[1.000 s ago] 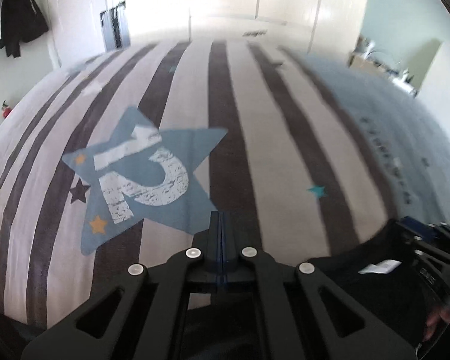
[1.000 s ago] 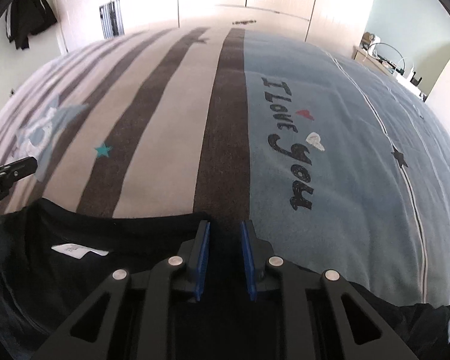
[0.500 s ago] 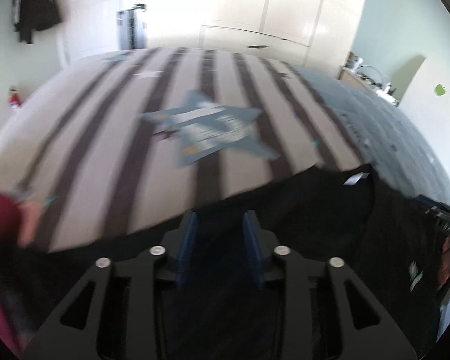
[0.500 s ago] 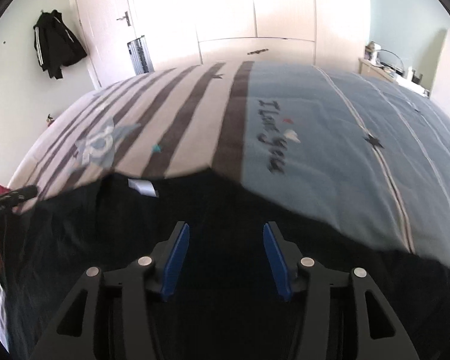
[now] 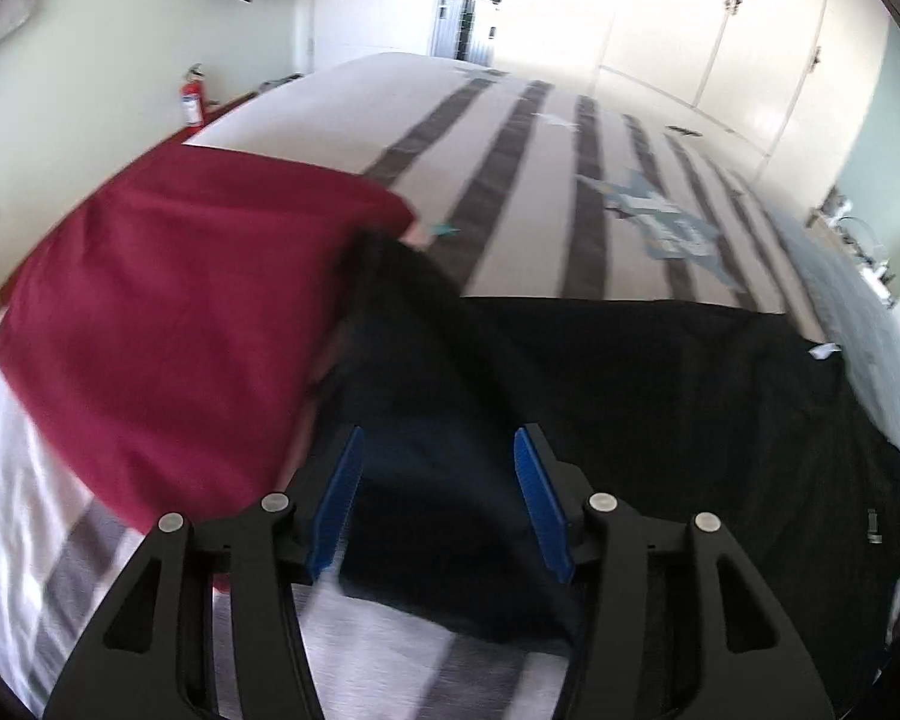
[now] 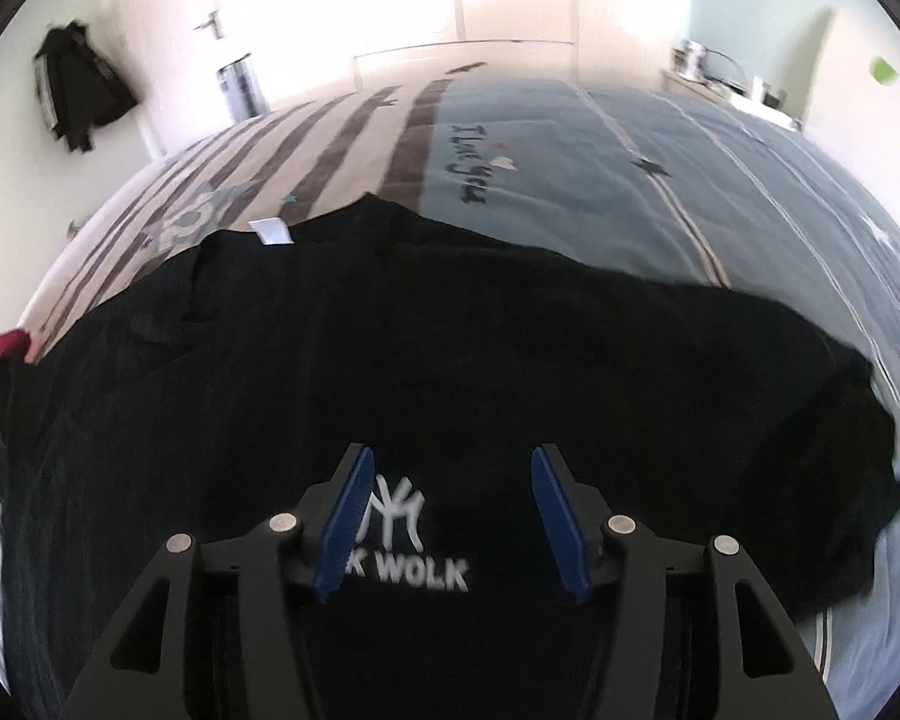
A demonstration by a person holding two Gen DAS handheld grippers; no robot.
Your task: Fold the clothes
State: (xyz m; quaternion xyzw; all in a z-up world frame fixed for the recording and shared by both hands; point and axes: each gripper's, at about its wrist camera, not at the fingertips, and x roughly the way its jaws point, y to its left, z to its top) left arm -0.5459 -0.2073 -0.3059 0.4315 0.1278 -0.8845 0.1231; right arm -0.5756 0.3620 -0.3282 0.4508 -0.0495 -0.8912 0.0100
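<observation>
Black T-shirt spread on the bed

Our left gripper and right gripper fingers are opening, empty, above the shirt at lower frame; a red garment lies left.

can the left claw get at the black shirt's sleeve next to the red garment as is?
Probably yes. The left claw is opening right over the black shirt; nothing sits between its pads. The red garment lies beside, not covering it.

Both tongs: black cut-out arms, blue pads (seemingly ribbed), silver screw heads
</observation>
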